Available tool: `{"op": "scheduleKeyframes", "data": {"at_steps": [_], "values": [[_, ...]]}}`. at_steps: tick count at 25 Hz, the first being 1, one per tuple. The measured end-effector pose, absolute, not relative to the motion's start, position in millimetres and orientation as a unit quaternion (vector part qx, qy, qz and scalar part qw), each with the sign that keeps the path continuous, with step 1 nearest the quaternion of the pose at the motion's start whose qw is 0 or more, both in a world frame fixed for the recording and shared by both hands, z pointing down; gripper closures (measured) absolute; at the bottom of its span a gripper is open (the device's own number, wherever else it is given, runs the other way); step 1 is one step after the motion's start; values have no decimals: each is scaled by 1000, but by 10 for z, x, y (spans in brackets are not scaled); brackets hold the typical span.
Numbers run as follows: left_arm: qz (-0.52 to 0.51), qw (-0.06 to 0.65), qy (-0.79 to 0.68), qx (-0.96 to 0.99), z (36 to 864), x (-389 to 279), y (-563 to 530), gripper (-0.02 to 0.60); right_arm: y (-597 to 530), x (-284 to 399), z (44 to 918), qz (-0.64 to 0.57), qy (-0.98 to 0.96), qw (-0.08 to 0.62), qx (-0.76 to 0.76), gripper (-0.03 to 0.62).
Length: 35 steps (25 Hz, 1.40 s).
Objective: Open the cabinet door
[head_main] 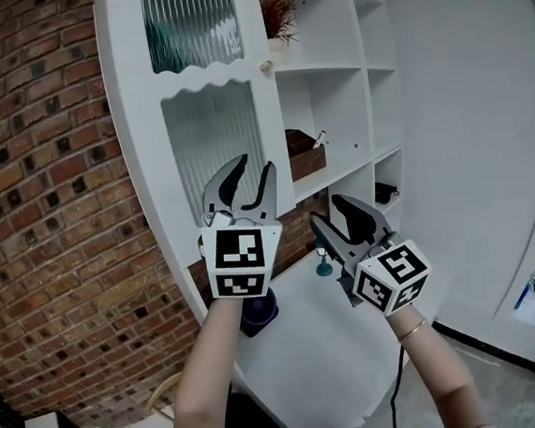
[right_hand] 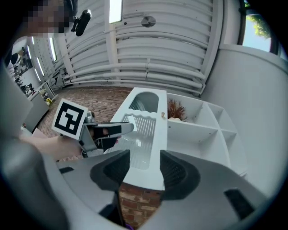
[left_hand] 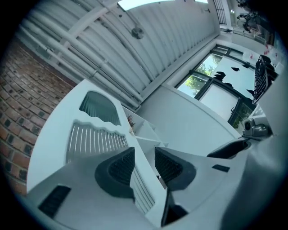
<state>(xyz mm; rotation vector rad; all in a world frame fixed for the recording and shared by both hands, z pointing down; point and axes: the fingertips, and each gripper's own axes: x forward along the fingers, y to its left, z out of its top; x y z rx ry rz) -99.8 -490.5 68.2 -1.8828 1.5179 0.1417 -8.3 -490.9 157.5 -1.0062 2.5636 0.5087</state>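
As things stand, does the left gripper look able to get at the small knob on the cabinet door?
Probably yes: the left gripper hangs open below the knob, in front of the cabinet door, with nothing between them.

Tally from where I stand:
- Grippers: two, the left gripper (head_main: 252,167) and the right gripper (head_main: 335,213).
- One cabinet door (head_main: 137,127), with two ribbed glass panes (upper pane (head_main: 191,23), lower pane (head_main: 213,138)) and one knob (head_main: 266,66).
- One potted plant (head_main: 276,10).
- One brown box (head_main: 304,153).
- One white table (head_main: 319,354), with one small teal object (head_main: 324,269) on it.
- One bracelet (head_main: 411,331).
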Motion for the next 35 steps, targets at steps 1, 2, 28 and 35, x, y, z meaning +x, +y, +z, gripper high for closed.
{"op": "scheduleKeyframes", "data": {"at_steps": [1,2,28,35], "values": [[57,354,587,-726,587,-981,-4942,456,-4962,-87,1536,183,902,171,-352,393],[58,358,588,-723,492,-965,-4976,458,-5014,-89,1500,186,902,172,-350,393],[-171,485,649,-561,-688,-667,-6126,454,-5870,-302,913,206,910,192,-306,393],[-224,495,651,-530,-760,-588,-6276,453,-6023,-298,957,182,915,200,-299,395]]}}
